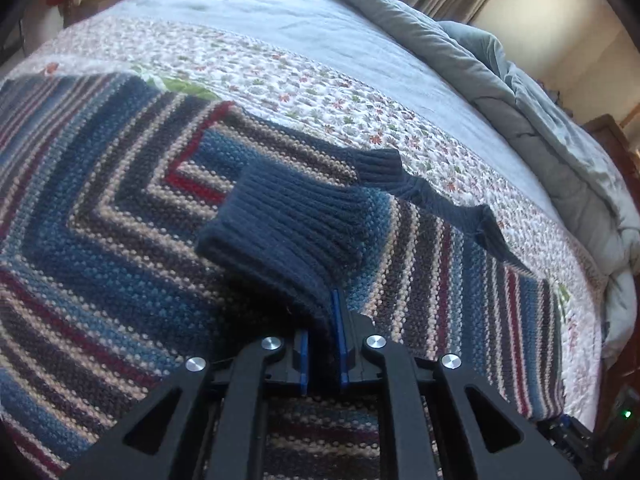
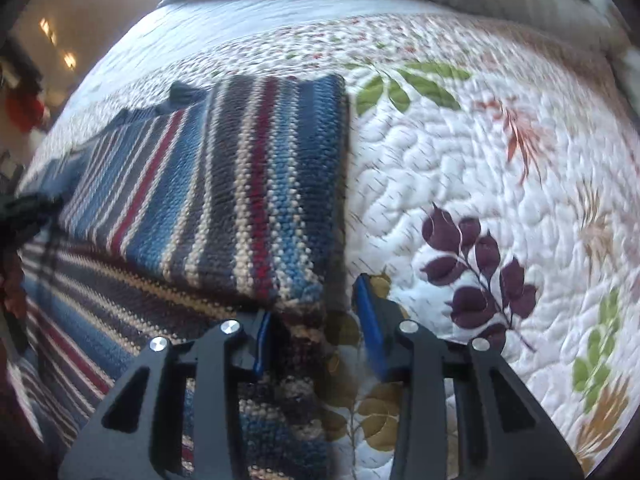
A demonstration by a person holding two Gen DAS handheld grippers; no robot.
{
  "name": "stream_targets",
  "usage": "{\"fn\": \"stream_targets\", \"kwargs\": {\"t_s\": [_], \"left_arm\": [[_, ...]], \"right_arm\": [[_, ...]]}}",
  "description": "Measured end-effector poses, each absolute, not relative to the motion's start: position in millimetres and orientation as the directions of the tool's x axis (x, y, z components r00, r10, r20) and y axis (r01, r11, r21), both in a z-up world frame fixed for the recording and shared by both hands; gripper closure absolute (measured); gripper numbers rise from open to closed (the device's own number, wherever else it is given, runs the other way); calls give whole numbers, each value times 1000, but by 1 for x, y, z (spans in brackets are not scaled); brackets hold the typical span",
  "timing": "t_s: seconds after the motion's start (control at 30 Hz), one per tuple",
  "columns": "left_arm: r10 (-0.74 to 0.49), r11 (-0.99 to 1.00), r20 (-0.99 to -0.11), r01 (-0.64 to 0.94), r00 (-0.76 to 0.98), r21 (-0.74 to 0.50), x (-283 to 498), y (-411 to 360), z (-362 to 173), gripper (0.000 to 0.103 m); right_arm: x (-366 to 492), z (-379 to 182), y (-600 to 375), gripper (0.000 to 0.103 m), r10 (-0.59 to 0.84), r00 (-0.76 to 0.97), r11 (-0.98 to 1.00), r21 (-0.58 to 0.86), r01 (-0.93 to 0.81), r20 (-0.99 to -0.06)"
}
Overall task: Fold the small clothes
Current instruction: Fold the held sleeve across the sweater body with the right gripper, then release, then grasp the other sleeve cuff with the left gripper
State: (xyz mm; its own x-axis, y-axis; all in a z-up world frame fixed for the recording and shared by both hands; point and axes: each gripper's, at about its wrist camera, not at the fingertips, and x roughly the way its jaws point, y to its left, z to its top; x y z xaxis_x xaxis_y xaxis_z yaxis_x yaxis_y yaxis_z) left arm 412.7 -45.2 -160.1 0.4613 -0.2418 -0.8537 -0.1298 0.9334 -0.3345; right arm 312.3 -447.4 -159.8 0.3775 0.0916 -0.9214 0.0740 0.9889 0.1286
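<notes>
Left wrist view: the left gripper points steeply down at the bed. Its jaws are nearly closed and pinch the navy ribbed cuff of a sleeve; the knit passes between the two blue pads, which press on it. The cuff lies across the body of the striped sweater, which is spread flat on the floral quilt. The navy ribbed collar lies just beyond the cuff, toward the far side of the bed. A grey comforter is bunched along the far edge of the bed.

Right wrist view: the right gripper also points steeply down, over the near right edge of the sweater. Its jaws stand partly apart. The left pad sits over the knit. The right pad sits over the bare quilt. The sweater's edge lies in the gap between them, and the pads do not press on it. One part of the sweater, with stripes running away from the camera, is folded over the body below it. The picture is slightly blurred.
</notes>
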Motion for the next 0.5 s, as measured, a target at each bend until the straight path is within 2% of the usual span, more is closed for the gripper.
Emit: {"fn": "stream_targets", "kwargs": {"t_s": [0.13, 0.23, 0.3, 0.5], "left_arm": [[-242, 935, -859, -129, 452, -331, 407, -42, -154, 85], [-237, 940, -863, -120, 446, -320, 397, -31, -139, 73], [-217, 954, -866, -88, 451, -285, 386, -18, -129, 56], [-111, 972, -884, -136, 454, -192, 363, 61, -117, 40]], "right_arm": [[313, -152, -439, 66, 70, 369, 993, 100, 62, -927], [304, -139, -433, 62, 87, 376, 990, 122, 71, -922], [294, -129, -425, 60, 98, 387, 990, 128, 54, -917], [279, -118, -378, 55, 149, 380, 989, 143, -45, -913]]}}
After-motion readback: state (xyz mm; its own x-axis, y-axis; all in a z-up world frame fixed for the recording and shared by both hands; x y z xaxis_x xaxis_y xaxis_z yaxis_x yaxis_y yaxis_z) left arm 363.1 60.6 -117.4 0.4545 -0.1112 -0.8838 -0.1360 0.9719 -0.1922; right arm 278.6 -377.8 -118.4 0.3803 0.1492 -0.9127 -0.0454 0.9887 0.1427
